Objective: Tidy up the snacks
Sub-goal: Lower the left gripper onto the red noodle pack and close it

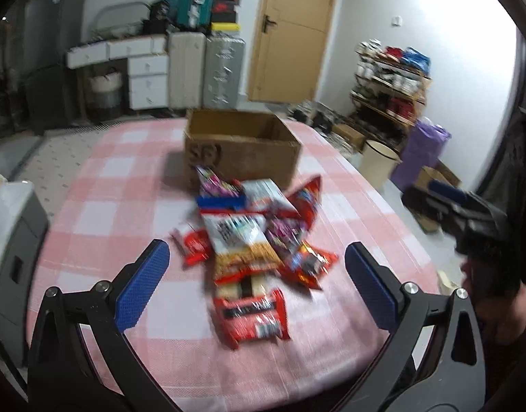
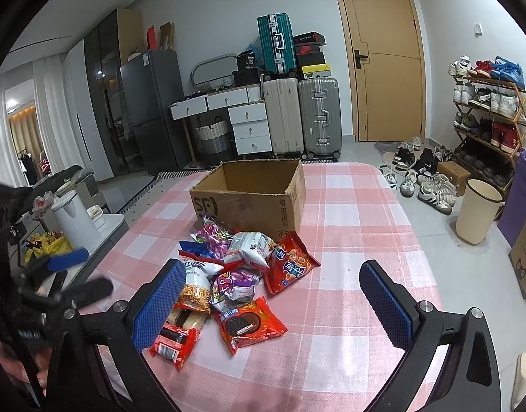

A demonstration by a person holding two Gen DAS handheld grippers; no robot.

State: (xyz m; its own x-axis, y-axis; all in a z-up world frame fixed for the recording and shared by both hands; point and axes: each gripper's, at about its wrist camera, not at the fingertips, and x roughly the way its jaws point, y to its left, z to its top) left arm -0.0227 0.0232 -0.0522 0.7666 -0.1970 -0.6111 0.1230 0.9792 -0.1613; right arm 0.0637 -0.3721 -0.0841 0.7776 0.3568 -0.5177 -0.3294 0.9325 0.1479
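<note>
Right wrist view: I see my right gripper (image 2: 273, 305) with its blue pads spread wide, nothing between them, held above the table's near side.
Left wrist view: my left gripper (image 1: 256, 285) is likewise released, jaws wide apart and empty, over the near end of the snack pile; this picture is motion-blurred.
Table: a pink and white checked tablecloth (image 2: 348, 213) covers it.
Snack pile: the packets (image 2: 235, 274) lie heaped in the middle of the cloth, just in front of the box, some overlapping.
Cookie packet: a red pack of chocolate sandwich cookies (image 2: 249, 324) lies at the near edge of the heap, flat on the cloth.
Red chip bag: a red bag (image 2: 290, 262) sits on the heap's right side, tilted, close to the box's front corner.
Noodle snack bag: a white and orange bag (image 2: 194, 285) lies on the left side, partly behind my right gripper's left finger.
Purple bags: one purple packet (image 2: 213, 237) leans near the box front, another (image 2: 233, 285) lies mid-pile.
Cardboard box: an open SF Express carton (image 2: 252, 195) stands upright beyond the pile; what I can see of its inside is bare.
Other gripper: from the left wrist view I see the right gripper (image 1: 468, 213) at the right edge, off the table's side.
</note>
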